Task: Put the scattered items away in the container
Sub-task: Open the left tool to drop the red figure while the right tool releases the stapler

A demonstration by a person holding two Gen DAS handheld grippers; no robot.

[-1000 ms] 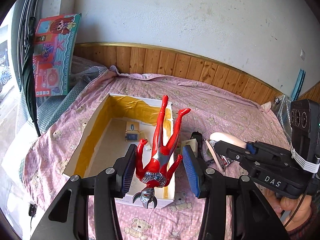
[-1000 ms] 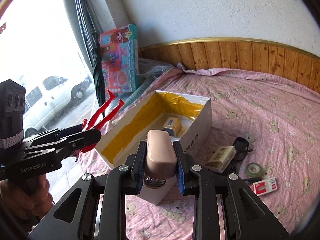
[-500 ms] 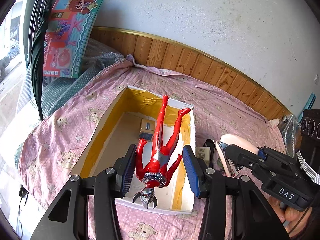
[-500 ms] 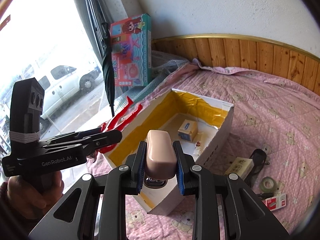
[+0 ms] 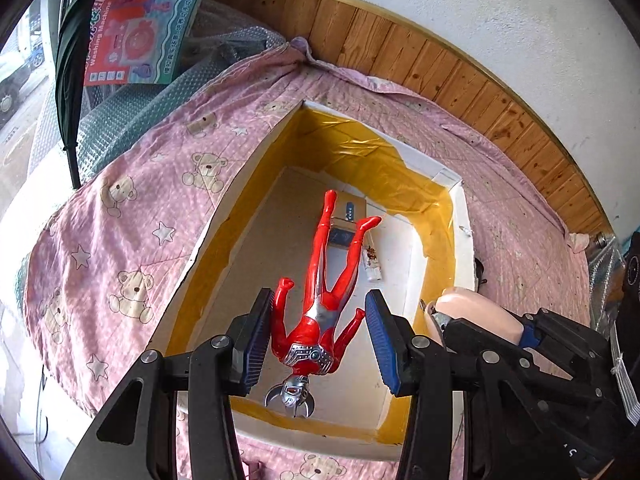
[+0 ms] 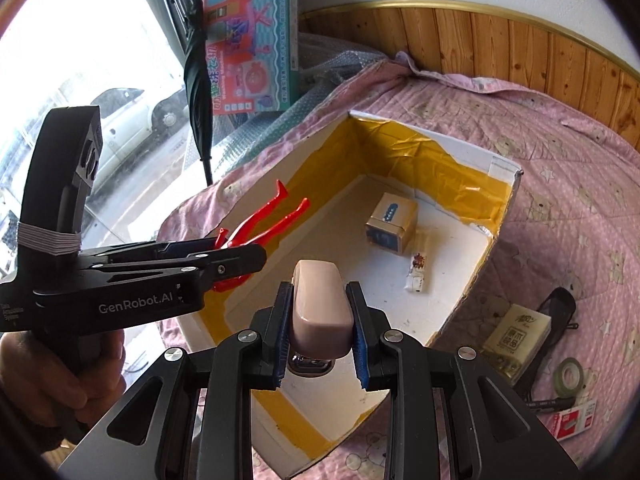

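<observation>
An open white box point(image 5: 224, 216) lined with yellow tape lies on the pink bedspread. My left gripper point(image 5: 320, 320) is shut on a red and silver toy figure point(image 5: 316, 304). It grips the figure by the arms, head toward the camera, above the box's near left part. In the right wrist view the figure's legs point(image 6: 276, 216) stick out past the left gripper point(image 6: 236, 258). My right gripper point(image 6: 320, 304) is shut on a beige stapler point(image 6: 320, 308) over the box's near rim point(image 6: 486, 256). The stapler point(image 5: 468, 308) also shows at the right of the left wrist view.
In the box lie a small cardboard carton point(image 6: 392, 224) and a tiny white item point(image 6: 416, 278). On the bedspread right of the box are a yellowish packet point(image 6: 516, 332), a black object point(image 6: 558, 306), a tape roll point(image 6: 570, 376) and a red staple box point(image 6: 574, 420). A toy carton point(image 6: 252, 40) and umbrella point(image 6: 198, 80) lean at the far left.
Both grippers have moved forward and tilted down over the box, each still holding its object. The figure now hangs over the box floor, and the stapler has come to the near rim.
</observation>
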